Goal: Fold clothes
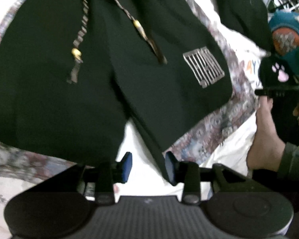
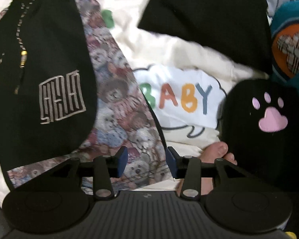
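Black shorts (image 1: 69,79) with two beaded drawstrings and a grey square logo (image 1: 204,67) lie spread on a bear-patterned blanket (image 1: 209,119). In the left wrist view one leg's hem corner hangs down between the pads of my left gripper (image 1: 149,168), close to the right-hand pad. The jaws stand apart and do not press the cloth. In the right wrist view the shorts (image 2: 39,59) lie at the left. My right gripper (image 2: 147,163) is open over the blanket (image 2: 119,99), to the right of the shorts, with nothing between its pads.
A white garment printed "BABY" (image 2: 179,99) lies right of the blanket. Another black garment (image 2: 209,20) is at the back. A black item with a pink paw print (image 2: 265,119) and a teal item with an orange patch (image 2: 289,43) sit at the right. A person's toes (image 2: 219,151) show beside the right gripper.
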Demonstrator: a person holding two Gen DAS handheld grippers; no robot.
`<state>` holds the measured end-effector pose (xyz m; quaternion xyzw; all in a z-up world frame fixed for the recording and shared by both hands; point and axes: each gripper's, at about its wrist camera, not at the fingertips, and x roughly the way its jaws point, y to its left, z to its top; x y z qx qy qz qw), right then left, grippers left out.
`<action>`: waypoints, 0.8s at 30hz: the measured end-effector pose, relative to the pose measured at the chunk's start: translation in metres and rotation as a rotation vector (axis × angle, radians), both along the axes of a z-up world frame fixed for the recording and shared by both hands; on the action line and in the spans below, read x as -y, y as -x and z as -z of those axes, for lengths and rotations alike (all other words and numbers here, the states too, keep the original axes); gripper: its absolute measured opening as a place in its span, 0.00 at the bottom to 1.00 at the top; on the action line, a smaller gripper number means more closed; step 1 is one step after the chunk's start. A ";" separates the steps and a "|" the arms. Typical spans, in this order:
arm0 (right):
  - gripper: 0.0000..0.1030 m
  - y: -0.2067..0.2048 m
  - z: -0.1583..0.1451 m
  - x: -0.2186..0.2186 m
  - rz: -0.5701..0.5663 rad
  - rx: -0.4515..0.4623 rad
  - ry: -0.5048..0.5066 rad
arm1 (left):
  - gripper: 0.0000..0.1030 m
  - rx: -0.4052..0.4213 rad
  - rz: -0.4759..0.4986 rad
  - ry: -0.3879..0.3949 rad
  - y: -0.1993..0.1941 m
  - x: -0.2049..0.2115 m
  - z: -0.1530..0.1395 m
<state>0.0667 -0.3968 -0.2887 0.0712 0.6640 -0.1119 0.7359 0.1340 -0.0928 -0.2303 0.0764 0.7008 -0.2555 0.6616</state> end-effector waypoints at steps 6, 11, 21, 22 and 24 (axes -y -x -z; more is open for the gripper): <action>0.47 -0.005 -0.024 -0.011 -0.019 0.071 -0.004 | 0.38 0.062 -0.053 -0.010 -0.019 -0.037 -0.041; 0.49 -0.013 -0.039 -0.031 -0.071 0.120 -0.018 | 0.38 0.099 -0.104 -0.020 -0.029 -0.077 -0.063; 0.66 -0.017 -0.052 -0.062 -0.086 0.207 -0.031 | 0.39 0.190 -0.242 0.013 -0.038 -0.158 -0.088; 0.67 -0.017 -0.052 -0.064 -0.087 0.209 -0.032 | 0.39 0.195 -0.249 0.011 -0.037 -0.165 -0.088; 0.67 -0.019 -0.050 -0.068 -0.082 0.216 -0.045 | 0.41 0.202 -0.265 0.006 -0.035 -0.179 -0.088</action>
